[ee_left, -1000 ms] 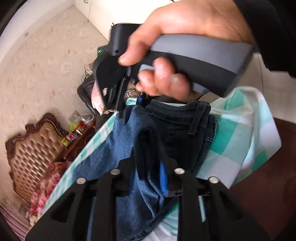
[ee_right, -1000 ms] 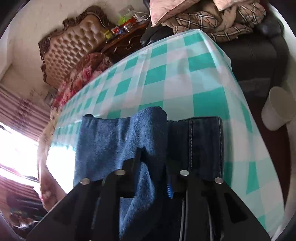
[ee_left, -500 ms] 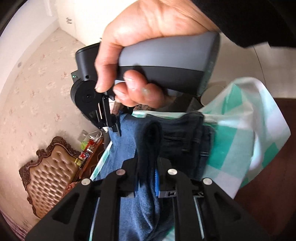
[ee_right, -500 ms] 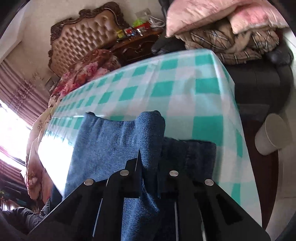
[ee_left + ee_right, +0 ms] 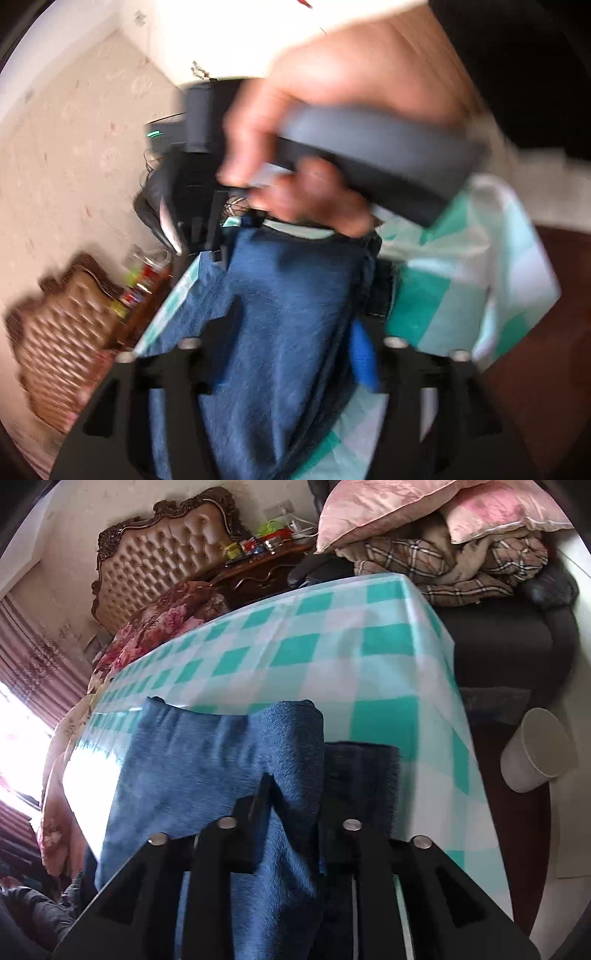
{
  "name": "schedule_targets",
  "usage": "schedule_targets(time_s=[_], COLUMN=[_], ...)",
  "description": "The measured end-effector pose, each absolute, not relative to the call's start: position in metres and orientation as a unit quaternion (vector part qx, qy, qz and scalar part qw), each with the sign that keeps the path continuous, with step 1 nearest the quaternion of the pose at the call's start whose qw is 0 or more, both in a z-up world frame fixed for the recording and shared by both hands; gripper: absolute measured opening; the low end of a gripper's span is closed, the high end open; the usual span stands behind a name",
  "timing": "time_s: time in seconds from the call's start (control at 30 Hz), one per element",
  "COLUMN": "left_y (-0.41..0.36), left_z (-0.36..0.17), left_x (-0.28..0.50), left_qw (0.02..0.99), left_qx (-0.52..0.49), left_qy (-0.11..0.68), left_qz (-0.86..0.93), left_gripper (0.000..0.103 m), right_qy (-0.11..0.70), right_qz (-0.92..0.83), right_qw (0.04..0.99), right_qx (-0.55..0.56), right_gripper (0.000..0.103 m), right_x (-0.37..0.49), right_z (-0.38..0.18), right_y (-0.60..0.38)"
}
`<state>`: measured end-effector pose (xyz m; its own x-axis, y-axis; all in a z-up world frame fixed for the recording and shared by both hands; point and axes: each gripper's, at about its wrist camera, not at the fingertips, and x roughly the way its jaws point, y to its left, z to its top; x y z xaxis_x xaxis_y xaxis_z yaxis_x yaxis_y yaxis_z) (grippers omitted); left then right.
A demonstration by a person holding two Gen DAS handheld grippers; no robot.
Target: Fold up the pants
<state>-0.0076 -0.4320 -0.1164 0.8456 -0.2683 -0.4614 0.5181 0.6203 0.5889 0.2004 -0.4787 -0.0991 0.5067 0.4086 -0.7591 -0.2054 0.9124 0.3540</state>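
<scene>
Fold step, release under way: pants point(image 5: 221, 760) lie folded on checked desk point(image 5: 332, 646). Your left gripper point(image 5: 291, 332) fingers opening, denim between, unpinched. Right gripper point(image 5: 295, 805) fingers narrow, opening, pinching fold. Next: free right, flatten.

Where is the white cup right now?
In the right wrist view the white cup sits at the right edge, down off the side of the checked tablecloth, below the dark sofa.

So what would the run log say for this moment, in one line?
step: folding jeans | left gripper: opening, denim between | right gripper: pinching denim fold | surface: checked tablecloth
</scene>
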Motion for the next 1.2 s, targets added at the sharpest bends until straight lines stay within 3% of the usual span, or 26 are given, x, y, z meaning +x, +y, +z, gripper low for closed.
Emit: schedule_targets(time_s=[0.13, 0.27, 0.4, 0.67, 0.7, 0.83, 1.0, 1.2], left_y=[-0.382, -0.311, -0.274, -0.273, -0.282, -0.319, -0.352, -0.361], left_z=[-0.070, -0.030, -0.035, -0.040, -0.041, -0.053, -0.100, -0.101], left_x=[-0.017, 0.026, 0.080, 0.100, 0.112, 0.159, 0.199, 0.207], left_qw=[0.904, 0.940, 0.945, 0.929, 0.918, 0.886, 0.839, 0.828], left_qx=[0.283, 0.148, 0.105, 0.090, 0.088, 0.082, 0.095, 0.120], left_qy=[0.164, 0.196, 0.263, 0.291, 0.307, 0.357, 0.440, 0.453], left_qz=[-0.276, -0.237, -0.164, -0.209, -0.236, -0.286, -0.306, -0.310], left_gripper=[0.071, 0.071, 0.067, 0.067, 0.066, 0.035, 0.033, 0.035], right_qy=[0.441, 0.391, 0.327, 0.408, 0.418, 0.425, 0.429, 0.433], right_qz=[0.106, -0.051, -0.024, -0.054, -0.057, -0.070, -0.090, -0.095], right_qw=[0.887, 0.918, 0.945, 0.911, 0.906, 0.903, 0.899, 0.896], right_qx=[0.091, 0.044, -0.002, -0.028, -0.027, -0.017, -0.021, -0.020], right_gripper=[0.028, 0.033, 0.036, 0.040, 0.040, 0.041, 0.043, 0.043], right_x=[0.189, 0.160, 0.109, 0.102, 0.099, 0.090, 0.091, 0.093], right_z=[-0.095, -0.070, -0.043, -0.098, -0.105, -0.114, -0.116, -0.118], right_y=[-0.488, -0.494, -0.447, -0.405, -0.406, -0.409, -0.405, -0.405])
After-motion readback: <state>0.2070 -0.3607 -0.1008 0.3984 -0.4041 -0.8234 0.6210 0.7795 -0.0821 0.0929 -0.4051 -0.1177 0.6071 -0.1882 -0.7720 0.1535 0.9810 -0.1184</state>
